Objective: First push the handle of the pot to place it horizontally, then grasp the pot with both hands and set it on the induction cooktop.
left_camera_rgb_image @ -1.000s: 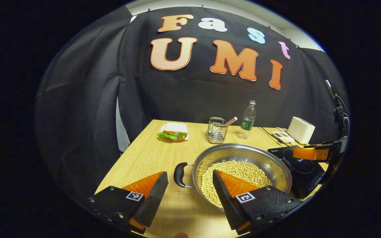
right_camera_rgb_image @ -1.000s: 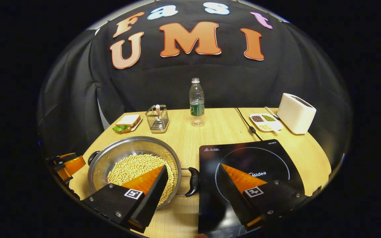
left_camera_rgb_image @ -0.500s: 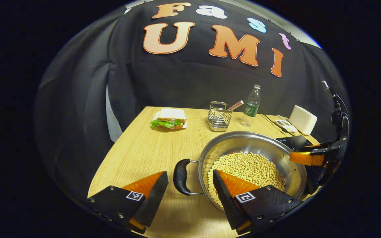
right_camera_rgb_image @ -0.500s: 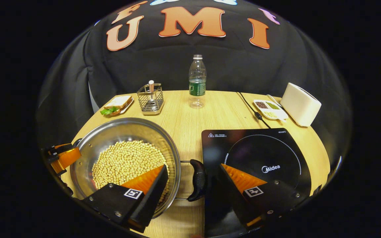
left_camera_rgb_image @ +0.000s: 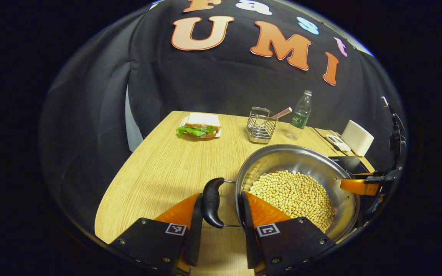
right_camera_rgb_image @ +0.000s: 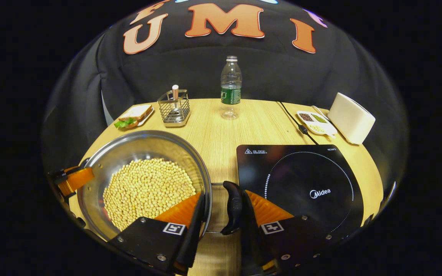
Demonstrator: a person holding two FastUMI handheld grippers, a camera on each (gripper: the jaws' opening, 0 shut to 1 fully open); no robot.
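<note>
Both handles lie level now, so the pushing looks done and the two-handed grasp is the step in hand.

The pot (left_camera_rgb_image: 297,184), a wide steel pan heaped with pale beans (left_camera_rgb_image: 292,193), sits on the wooden table (left_camera_rgb_image: 159,172) just left of the induction cooktop (right_camera_rgb_image: 301,180), not yet on it. In the left gripper view, the left gripper (left_camera_rgb_image: 218,214) has its fingers narrowed around the pot's left handle (left_camera_rgb_image: 211,202): one finger outside the black grip, the other between the grip and the pot wall. They look close to touching it, though I cannot tell if both press yet. In the right gripper view, the right gripper (right_camera_rgb_image: 221,214) brackets the right handle (right_camera_rgb_image: 231,207) the same way; its outer finger lies against the grip, while the inner one sits by the pot's rim, a little short of the handle (so not quite clamped, by my reckoning).

Next, I would judge, both grippers need to close firmly on the grips, then lift together and level, since the beans are loose and a tilt would spill them. After that the pot has to travel right and come down centred on the cooktop's ring.

A bottle (right_camera_rgb_image: 230,92), a wire caddy (right_camera_rgb_image: 174,108), a sandwich (left_camera_rgb_image: 200,126) and a toaster (right_camera_rgb_image: 351,118) stand well clear at the back.
</note>
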